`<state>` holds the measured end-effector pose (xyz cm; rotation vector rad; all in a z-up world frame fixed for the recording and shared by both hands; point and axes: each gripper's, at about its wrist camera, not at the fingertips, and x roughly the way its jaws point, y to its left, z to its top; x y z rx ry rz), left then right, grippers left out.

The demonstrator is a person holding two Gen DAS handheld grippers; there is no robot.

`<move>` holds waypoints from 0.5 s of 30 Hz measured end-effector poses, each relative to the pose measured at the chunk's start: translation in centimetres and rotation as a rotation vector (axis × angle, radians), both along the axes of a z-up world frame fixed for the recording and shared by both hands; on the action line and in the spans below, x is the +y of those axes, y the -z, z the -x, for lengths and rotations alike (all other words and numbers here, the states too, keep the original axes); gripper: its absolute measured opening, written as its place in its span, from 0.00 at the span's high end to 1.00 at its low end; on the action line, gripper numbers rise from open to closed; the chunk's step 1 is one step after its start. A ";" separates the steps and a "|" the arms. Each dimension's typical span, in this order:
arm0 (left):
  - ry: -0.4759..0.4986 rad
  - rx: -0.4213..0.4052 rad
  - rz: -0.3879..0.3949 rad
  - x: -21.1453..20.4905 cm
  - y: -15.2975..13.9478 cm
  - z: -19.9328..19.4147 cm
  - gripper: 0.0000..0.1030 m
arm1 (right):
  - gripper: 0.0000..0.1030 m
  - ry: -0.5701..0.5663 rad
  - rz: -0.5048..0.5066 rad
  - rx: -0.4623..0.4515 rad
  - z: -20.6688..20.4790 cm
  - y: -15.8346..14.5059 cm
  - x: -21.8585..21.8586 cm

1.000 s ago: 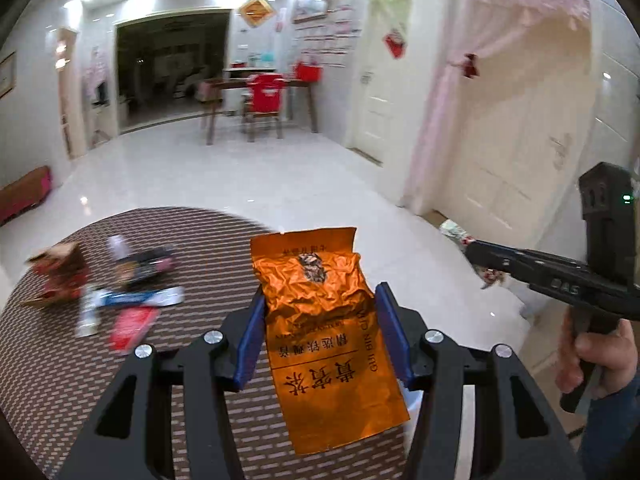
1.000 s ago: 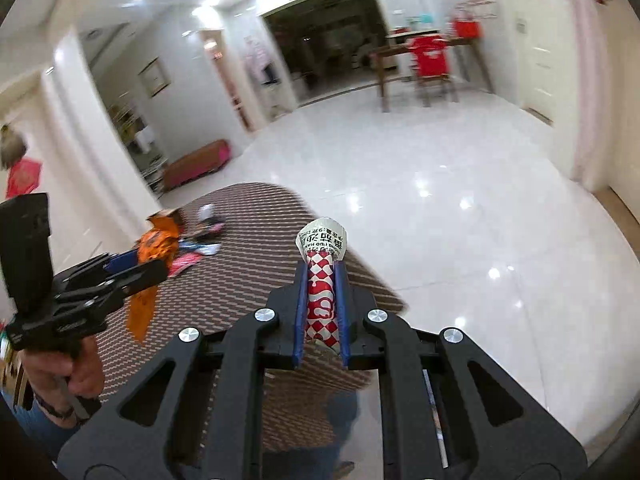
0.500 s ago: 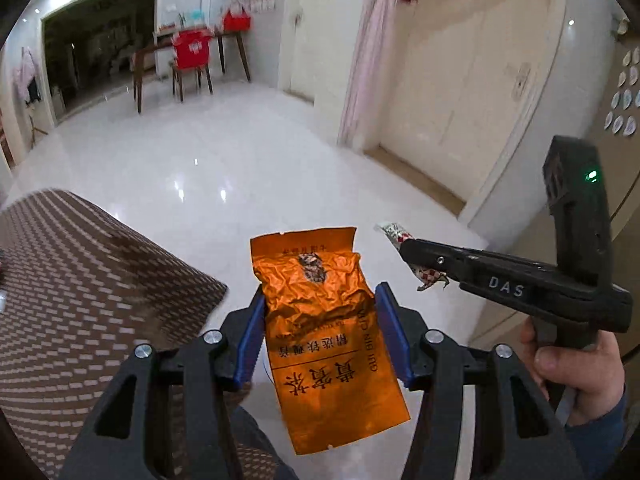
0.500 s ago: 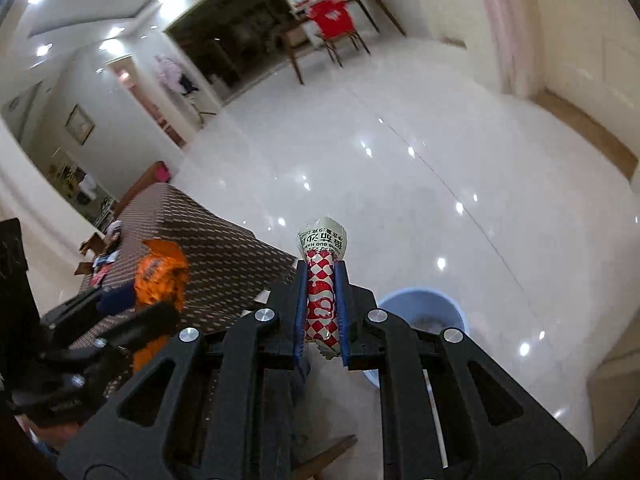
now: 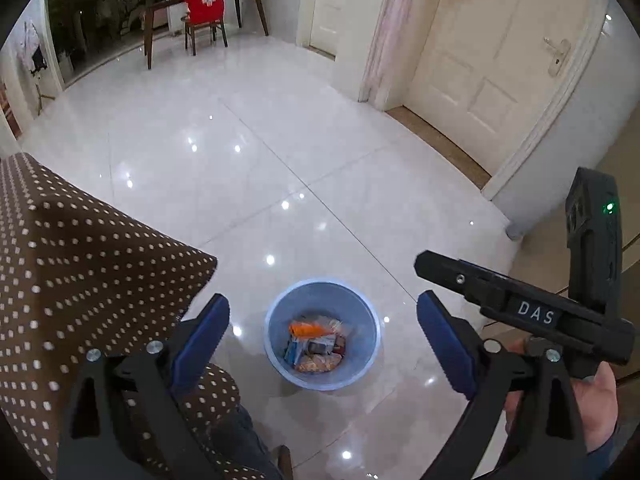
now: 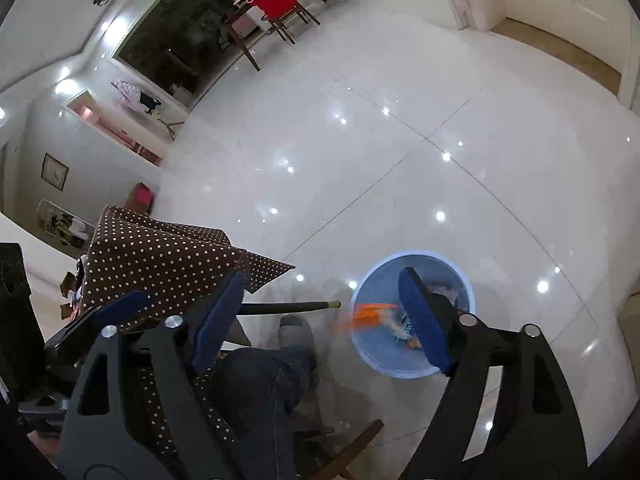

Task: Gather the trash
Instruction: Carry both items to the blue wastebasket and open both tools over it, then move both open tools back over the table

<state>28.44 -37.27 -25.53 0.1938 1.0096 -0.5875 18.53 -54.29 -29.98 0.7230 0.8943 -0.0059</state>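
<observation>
Left tongs [image 5: 322, 332], seen along their own fingers: the blue pads [image 5: 200, 340] stand wide apart and are opening, with nothing between them. Directly below the gap sits the blue bin [image 5: 280, 364] on the glossy tiled floor [image 5: 240, 168], so the release is made over the bin's mouth, not its rim. Right tongs [image 6: 320, 316], likewise spread and opening, hold nothing; their right pad overlaps the bin [image 6: 372, 360] in view, and the same tool appears from the side in the left view [image 5: 520, 312], carried in a hand [image 5: 596, 404].

The trash: an orange packet [image 6: 366, 314] shows as a motion-blurred streak at the bin's near rim in the right view, and lies on top of other wrappers [image 5: 316, 350] inside the bin in the left view. Whether the second piece has landed inside cannot be told from the blur.

Good practice for this step, as a judgement: keep both tongs centred over the opening until the light, flat packets have settled, since such pieces can drift and catch the rim; let go low instead of high. Beside the bin hangs the dotted brown cloth [image 5: 80, 264] of the tabletop, with a person's trouser leg [image 6: 264, 376] and a shoe [image 6: 296, 332] below; withdrawal should clear the cloth edge.
</observation>
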 end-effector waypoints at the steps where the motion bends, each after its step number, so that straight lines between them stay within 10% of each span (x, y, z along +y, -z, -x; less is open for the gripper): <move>1: -0.002 -0.012 -0.002 0.3 -0.3 0.1 0.09 | 0.10 0.004 0.009 0.000 0.1 -0.1 0.0; 15: -0.011 -0.165 0.072 4.9 -7.4 2.9 0.09 | 0.06 0.026 0.099 -0.047 0.4 -4.6 1.3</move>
